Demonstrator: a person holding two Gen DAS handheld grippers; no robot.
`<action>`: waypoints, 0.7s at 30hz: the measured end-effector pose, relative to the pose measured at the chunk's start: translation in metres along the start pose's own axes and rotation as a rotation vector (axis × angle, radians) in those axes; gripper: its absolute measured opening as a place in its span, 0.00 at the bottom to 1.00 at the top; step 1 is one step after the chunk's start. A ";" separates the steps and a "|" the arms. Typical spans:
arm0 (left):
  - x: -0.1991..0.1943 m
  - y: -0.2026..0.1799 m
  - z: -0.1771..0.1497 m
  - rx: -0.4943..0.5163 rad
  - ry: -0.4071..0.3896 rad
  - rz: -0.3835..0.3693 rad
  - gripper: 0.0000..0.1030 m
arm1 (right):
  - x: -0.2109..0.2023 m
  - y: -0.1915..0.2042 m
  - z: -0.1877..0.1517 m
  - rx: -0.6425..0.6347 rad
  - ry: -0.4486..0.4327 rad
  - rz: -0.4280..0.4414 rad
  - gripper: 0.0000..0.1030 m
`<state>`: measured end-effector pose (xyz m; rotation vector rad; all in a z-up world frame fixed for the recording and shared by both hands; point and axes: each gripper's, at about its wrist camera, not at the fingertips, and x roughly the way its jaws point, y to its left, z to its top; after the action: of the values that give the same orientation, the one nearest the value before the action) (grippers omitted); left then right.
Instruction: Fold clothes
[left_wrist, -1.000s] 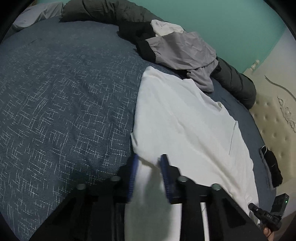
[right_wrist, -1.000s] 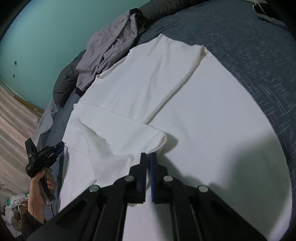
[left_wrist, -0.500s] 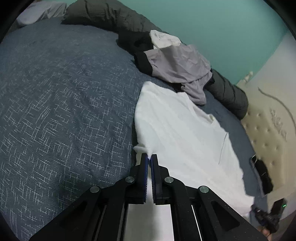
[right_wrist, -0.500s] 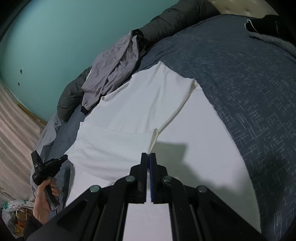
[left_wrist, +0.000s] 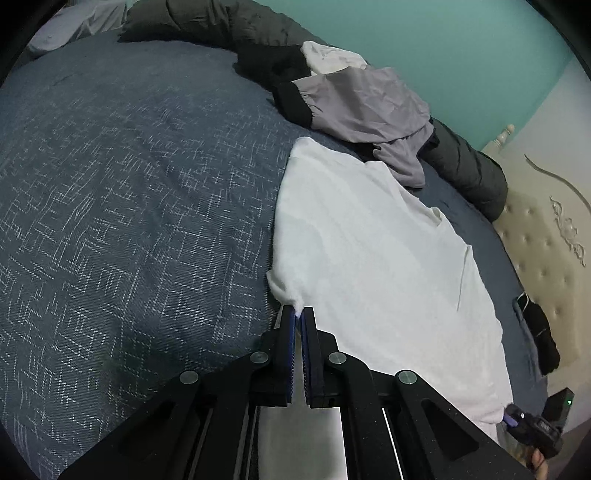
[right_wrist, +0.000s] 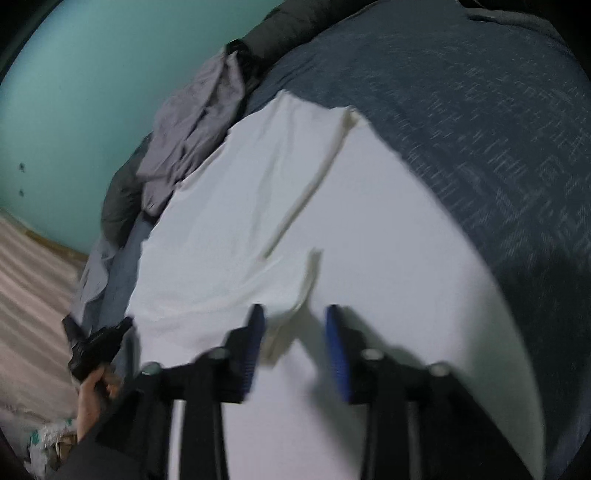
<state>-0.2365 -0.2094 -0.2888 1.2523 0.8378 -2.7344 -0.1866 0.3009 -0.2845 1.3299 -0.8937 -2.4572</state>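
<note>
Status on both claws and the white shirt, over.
Left claw shut on white shirt edge. Right claw just opening, jaws apart over shirt fold. Grey garment lies beyond, clear.

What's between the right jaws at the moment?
In the right wrist view, the right gripper has just been opening; a loose folded edge of the white shirt lies between its jaws, and neither presses on it.

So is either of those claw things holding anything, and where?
The left gripper pinches the white shirt at its edge corner. The right gripper has just been opening, its jaws apart over a fold, gripping nothing.
</note>
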 end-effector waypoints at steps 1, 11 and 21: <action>-0.001 -0.001 0.000 0.002 -0.002 -0.002 0.03 | 0.000 0.007 -0.004 -0.033 0.011 0.002 0.37; -0.006 0.000 0.003 -0.013 -0.015 -0.024 0.03 | 0.015 0.031 -0.014 -0.165 0.046 -0.034 0.03; -0.012 0.001 0.006 -0.026 -0.021 -0.043 0.03 | 0.005 0.018 -0.017 0.020 0.184 0.082 0.01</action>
<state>-0.2328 -0.2157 -0.2775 1.2125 0.9064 -2.7549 -0.1773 0.2778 -0.2844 1.4673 -0.9101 -2.2276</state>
